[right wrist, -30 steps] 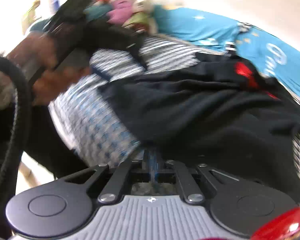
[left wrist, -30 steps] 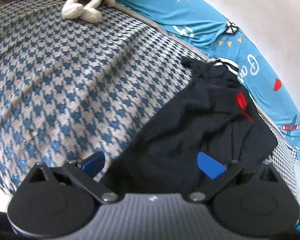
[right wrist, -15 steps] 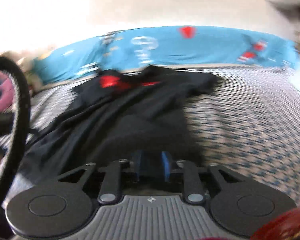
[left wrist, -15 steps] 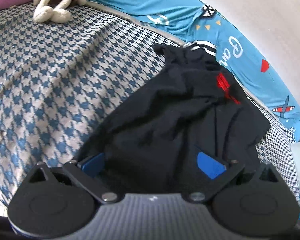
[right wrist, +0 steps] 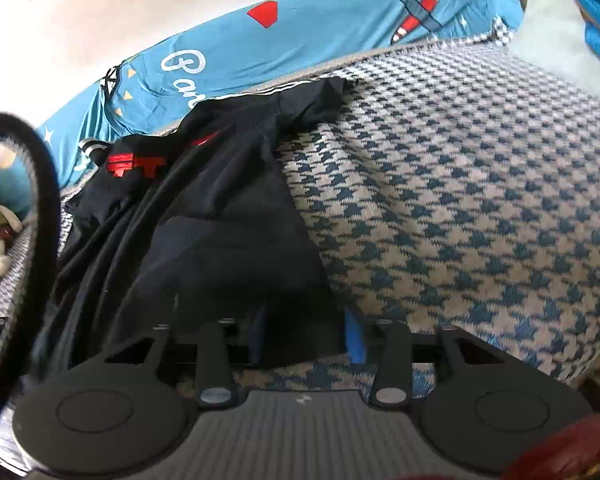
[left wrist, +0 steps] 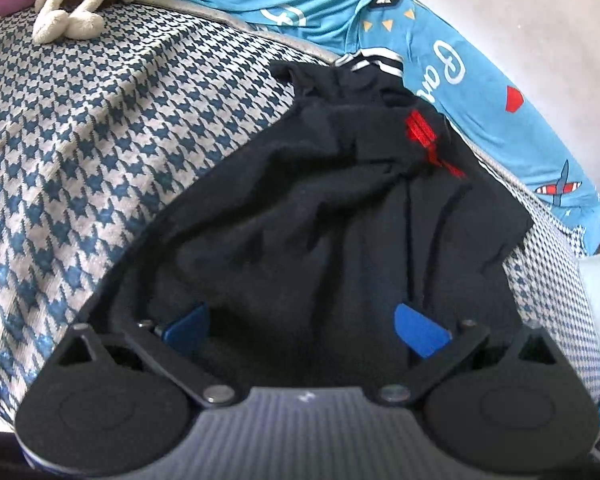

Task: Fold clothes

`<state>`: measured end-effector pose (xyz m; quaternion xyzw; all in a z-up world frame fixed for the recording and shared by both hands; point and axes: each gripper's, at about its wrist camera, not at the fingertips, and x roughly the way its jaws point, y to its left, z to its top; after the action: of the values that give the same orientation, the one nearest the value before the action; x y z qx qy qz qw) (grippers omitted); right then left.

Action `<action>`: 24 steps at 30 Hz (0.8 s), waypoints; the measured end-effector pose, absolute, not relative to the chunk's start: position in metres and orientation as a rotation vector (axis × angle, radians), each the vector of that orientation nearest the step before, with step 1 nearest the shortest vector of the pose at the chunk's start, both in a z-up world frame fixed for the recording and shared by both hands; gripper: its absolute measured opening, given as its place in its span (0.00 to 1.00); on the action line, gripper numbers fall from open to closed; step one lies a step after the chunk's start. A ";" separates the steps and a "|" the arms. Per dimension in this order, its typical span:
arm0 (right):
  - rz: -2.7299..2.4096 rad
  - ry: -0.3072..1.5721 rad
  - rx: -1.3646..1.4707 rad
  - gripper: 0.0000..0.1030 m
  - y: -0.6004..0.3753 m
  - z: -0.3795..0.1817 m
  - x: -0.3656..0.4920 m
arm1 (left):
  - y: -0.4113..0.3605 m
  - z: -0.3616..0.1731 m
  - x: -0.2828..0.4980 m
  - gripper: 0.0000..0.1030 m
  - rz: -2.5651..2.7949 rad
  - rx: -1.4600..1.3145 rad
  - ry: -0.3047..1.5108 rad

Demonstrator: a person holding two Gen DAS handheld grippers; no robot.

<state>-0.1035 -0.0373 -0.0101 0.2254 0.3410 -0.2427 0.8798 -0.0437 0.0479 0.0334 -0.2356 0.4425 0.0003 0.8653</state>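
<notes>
A black garment (left wrist: 320, 220) with a red print (left wrist: 420, 132) lies crumpled on the blue-and-white houndstooth bed cover (left wrist: 80, 140). My left gripper (left wrist: 304, 330) is open wide over the garment's near part, and black cloth fills the space between its blue pads (left wrist: 420, 336). In the right wrist view the same garment (right wrist: 220, 220) spreads to the left, red print (right wrist: 132, 164) at the far end. My right gripper (right wrist: 307, 336) is open at the garment's near right corner. That corner lies loosely between the blue pads (right wrist: 354, 338).
A plush toy (left wrist: 80, 12) lies at the bed's far left. A bright blue printed sheet (left wrist: 440, 52) runs along the wall behind the bed. A pale pillow (right wrist: 560, 40) sits at the far right. A black cable (right wrist: 44, 184) loops at the right wrist view's left edge.
My left gripper has moved from the bare cover onto the garment, staying open. My right gripper has swung round to the garment's right side, and its fingers have gone from shut to open.
</notes>
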 end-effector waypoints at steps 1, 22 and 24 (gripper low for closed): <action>-0.510 0.715 0.452 0.12 -0.037 -0.010 -0.102 | 0.046 0.033 -0.044 1.00 0.004 -0.482 0.928; -0.667 0.606 0.429 0.13 -0.031 0.026 -0.139 | 0.044 0.033 -0.046 1.00 0.020 -0.471 0.936; -0.641 0.622 0.423 0.14 -0.030 0.025 -0.132 | 0.044 0.034 -0.045 1.00 0.023 -0.464 0.938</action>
<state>-0.1322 -0.0299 0.0246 0.2028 0.2984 -0.3074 0.8805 -0.0449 0.0437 0.0339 -0.2216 0.4477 0.0108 0.8662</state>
